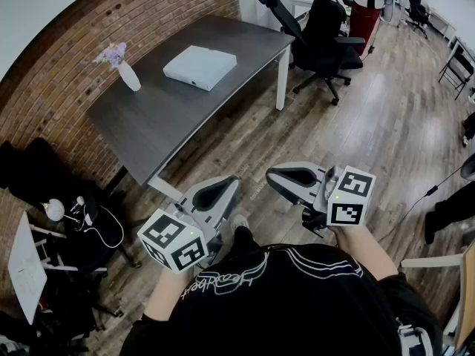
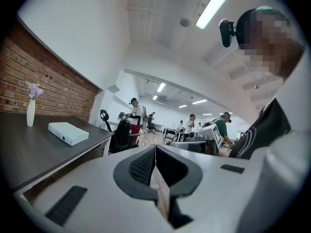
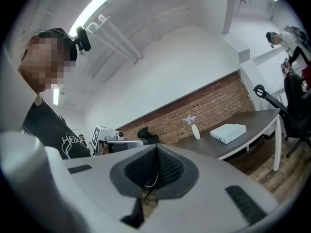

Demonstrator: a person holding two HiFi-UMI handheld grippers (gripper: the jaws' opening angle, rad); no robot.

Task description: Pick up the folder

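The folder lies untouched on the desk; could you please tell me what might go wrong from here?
1. The left claw and the right claw are both shut and well short of the desk. If they reach the folder unopened, they would likely push it rather than grip it.
2. The vase stands on the desk near the folder; a wide reach from that side might tip it.

- The dark grey rectangular table (image 1: 152,128) sits upper left in the head view, along the red brick wall (image 1: 67,65).
- The white flat folder (image 1: 200,67) lies on its far end.
- The white vase of purple flowers (image 1: 128,75) stands on the table, left of the folder.
- The black wheeled office chair (image 1: 323,35) stands right of the table.
- The grey left gripper (image 1: 225,186) and right gripper (image 1: 277,175) sit abreast at lower centre.
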